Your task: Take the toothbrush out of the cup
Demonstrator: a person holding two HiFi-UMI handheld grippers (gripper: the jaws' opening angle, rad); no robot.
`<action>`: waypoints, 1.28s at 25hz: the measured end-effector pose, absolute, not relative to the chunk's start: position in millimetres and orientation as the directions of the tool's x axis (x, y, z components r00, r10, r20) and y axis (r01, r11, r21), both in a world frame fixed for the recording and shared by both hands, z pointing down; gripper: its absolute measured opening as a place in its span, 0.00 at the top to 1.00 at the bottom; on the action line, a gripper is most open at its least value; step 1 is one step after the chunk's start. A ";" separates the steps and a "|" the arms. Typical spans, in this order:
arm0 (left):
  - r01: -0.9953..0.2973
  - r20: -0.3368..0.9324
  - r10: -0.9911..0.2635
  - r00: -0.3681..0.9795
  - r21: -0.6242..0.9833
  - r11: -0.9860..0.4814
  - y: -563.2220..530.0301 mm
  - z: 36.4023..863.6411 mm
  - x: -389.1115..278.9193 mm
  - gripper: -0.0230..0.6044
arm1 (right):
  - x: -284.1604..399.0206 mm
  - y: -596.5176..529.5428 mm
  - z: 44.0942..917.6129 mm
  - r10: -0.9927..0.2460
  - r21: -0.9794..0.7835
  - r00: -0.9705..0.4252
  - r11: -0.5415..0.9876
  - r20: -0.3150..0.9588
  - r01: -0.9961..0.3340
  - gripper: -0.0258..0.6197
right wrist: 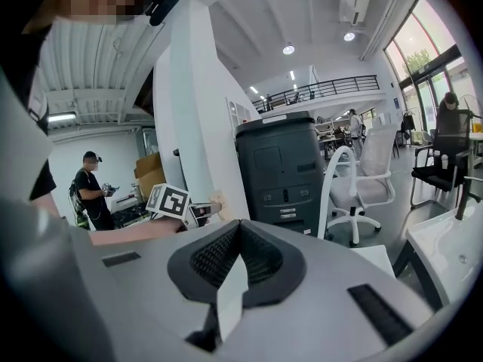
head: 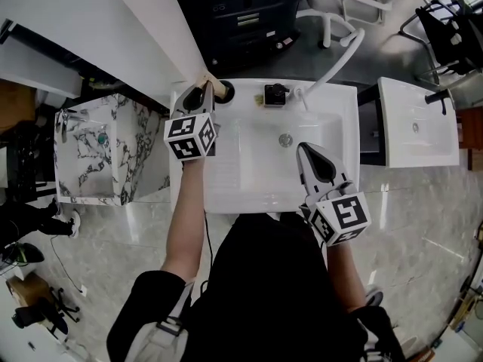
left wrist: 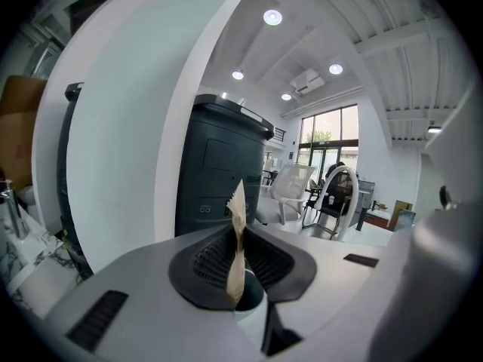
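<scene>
The left tool point(head: 205, 89) sits at the sink's point(head: 226, 202) back left corner, its tip at a tan toothbrush point(head: 208, 77) beside the dark cup point(head: 224, 91); the right tool point(head: 304, 149) hangs over the basin near the drain point(head: 285, 139).

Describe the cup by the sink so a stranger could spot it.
Find the white sink in the middle. At its back left corner stands the cup, under the tip of the left tool. Only it holds a tan toothbrush, unlike the black block beside it.
</scene>
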State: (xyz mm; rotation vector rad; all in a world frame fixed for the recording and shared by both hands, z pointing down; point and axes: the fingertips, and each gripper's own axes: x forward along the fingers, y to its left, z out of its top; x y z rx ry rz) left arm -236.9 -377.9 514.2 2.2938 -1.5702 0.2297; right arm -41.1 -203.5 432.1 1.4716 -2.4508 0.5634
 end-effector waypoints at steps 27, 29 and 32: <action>-0.971 0.170 -0.956 0.237 0.011 -0.239 -216.0 391.6 -153.0 0.89 | 51.4 -125.2 402.0 -0.747 -0.270 -0.628 0.572 0.218 -0.774 0.91; -0.973 0.172 -0.959 0.227 0.009 -0.229 -198.2 390.1 -143.5 0.89 | 59.3 -118.5 403.0 -0.738 -0.272 -0.639 0.583 0.217 -0.765 0.91; -0.977 0.172 -0.963 0.209 0.004 -0.211 -169.4 389.6 -129.2 0.89 | 70.0 -108.0 405.9 -0.719 -0.270 -0.660 0.605 0.217 -0.749 0.91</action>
